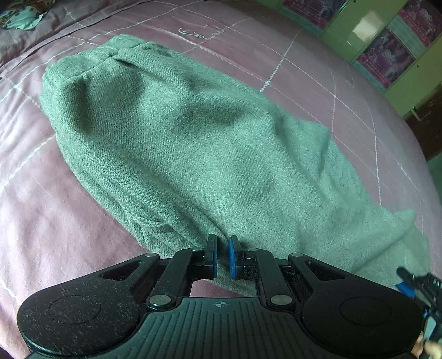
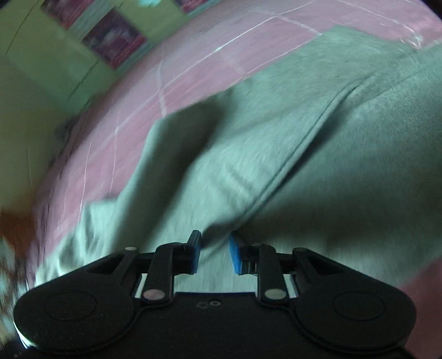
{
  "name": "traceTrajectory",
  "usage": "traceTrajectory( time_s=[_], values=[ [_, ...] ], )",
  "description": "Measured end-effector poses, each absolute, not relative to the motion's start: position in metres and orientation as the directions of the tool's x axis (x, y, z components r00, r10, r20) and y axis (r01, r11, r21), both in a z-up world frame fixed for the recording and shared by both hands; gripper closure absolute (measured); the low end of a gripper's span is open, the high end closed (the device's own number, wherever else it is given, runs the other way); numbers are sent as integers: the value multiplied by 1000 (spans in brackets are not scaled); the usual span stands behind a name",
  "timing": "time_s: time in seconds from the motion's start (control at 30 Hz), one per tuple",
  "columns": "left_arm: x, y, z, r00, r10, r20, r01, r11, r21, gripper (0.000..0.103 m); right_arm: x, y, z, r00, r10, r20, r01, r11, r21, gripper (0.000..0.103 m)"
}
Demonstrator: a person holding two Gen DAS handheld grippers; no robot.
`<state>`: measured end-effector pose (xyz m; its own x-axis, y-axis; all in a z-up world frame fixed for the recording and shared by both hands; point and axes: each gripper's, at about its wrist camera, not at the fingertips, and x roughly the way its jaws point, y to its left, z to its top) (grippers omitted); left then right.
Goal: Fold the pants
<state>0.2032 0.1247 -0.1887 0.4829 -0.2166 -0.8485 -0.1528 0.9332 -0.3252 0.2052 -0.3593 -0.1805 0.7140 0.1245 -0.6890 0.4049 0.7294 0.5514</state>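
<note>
left wrist | grey-green pants (image 1: 176,143) rumpled on pink quilt (image 1: 41,221) | left tool (image 1: 222,255) clenched empty | right tool (image 2: 215,255) released

A big bed (image 1: 83,198) is covered with a pink blanket (image 1: 304,63). Thin white lines (image 1: 279,66) cross the blanket and make squares. A small white drawing (image 1: 193,33) is stitched on it near the far side of the bed. A bit of light green cloth with dark spots (image 1: 19,19) lies at the far left corner of the bed. Past the right edge of the bed stands a green cupboard (image 1: 367,30) with pink and purple pictures (image 1: 386,58) on it.
</note>
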Motion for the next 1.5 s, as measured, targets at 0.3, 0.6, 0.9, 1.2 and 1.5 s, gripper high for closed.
traceTrajectory(
  time_s=[0.3,0.6,0.9,1.2,1.5],
  values=[
    [210,116,-189,490,-180,-853,-117,956,-269,92,180,-359,-138,808,53,-586,314,804,506,97],
    [205,112,-187,510,-153,-847,-82,971,-224,92,129,-341,-169,710,33,-703,301,889,345,97],
    [193,71,-165,520,-192,-833,-11,973,-231,92,139,-374,-169,729,90,-678,322,830,455,80],
    [184,24,-188,476,-178,-861,44,983,-179,92,141,-435,-165,764,104,-636,394,706,589,65],
    [188,23,-189,474,-170,-864,50,985,-167,92,150,-469,-171,813,112,-571,374,651,661,67]
  ],
)
